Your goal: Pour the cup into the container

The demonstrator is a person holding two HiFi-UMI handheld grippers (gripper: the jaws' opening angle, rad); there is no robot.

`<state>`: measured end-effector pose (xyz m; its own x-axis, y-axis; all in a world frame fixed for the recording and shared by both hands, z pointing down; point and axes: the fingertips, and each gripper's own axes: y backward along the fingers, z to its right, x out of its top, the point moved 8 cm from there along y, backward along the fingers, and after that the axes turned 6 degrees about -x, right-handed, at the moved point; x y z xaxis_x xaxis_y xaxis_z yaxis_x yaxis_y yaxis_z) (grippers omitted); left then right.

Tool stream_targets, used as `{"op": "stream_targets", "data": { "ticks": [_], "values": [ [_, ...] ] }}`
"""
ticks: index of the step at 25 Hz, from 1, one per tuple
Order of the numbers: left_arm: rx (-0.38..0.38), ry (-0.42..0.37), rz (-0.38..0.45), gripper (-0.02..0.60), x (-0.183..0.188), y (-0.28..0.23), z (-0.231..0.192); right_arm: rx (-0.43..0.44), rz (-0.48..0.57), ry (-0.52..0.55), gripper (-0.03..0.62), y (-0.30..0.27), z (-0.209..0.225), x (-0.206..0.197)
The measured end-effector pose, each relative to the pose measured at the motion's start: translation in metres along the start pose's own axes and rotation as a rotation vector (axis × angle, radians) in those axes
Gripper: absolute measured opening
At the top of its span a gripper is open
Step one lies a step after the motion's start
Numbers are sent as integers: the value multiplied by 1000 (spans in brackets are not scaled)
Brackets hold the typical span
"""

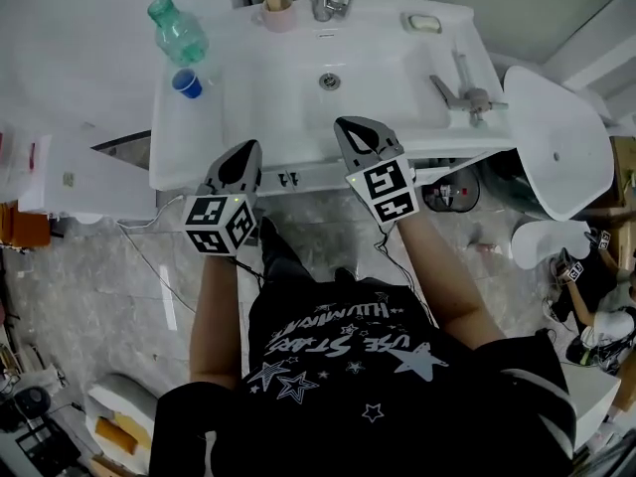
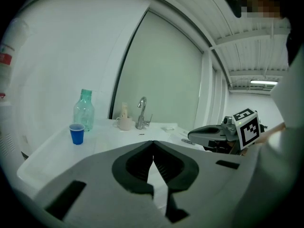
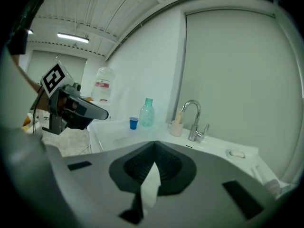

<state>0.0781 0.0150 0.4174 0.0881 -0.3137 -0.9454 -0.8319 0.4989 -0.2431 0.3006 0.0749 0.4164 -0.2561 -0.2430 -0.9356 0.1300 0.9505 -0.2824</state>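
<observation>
A small blue cup point(image 1: 186, 83) stands on the left ledge of the white sink counter point(image 1: 278, 117), just in front of a green plastic bottle point(image 1: 177, 30). My left gripper point(image 1: 247, 151) hovers at the counter's front edge, shut with nothing between its jaws. My right gripper point(image 1: 350, 125) is beside it over the front of the basin, shut and empty too. The left gripper view shows the cup point(image 2: 76, 133) and bottle point(image 2: 83, 109) ahead to the left. In the right gripper view the cup point(image 3: 133, 123) and bottle point(image 3: 147, 112) stand far ahead.
A chrome faucet point(image 1: 323, 3), a beige mug with brushes point(image 1: 277, 13) and a soap dish point(image 1: 421, 23) line the back of the sink. A metal tool point(image 1: 462, 87) lies on the right ledge. A white oval fixture point(image 1: 556, 137) stands to the right.
</observation>
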Motion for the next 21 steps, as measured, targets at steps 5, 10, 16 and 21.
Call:
{"op": "stream_targets", "data": {
  "ticks": [5, 10, 16, 21],
  "values": [
    [-11, 7, -2, 11, -13, 8, 46, 4, 6, -18, 6, 46, 4, -13],
    [-16, 5, 5, 12, -23, 16, 82, 4, 19, -37, 6, 81, 8, -23],
    [-24, -11, 4, 11, -29, 21, 117, -10, 36, -54, 6, 115, 17, -30],
    [-27, -18, 4, 11, -35, 27, 142, -23, 43, -67, 6, 140, 22, -38]
  ]
}}
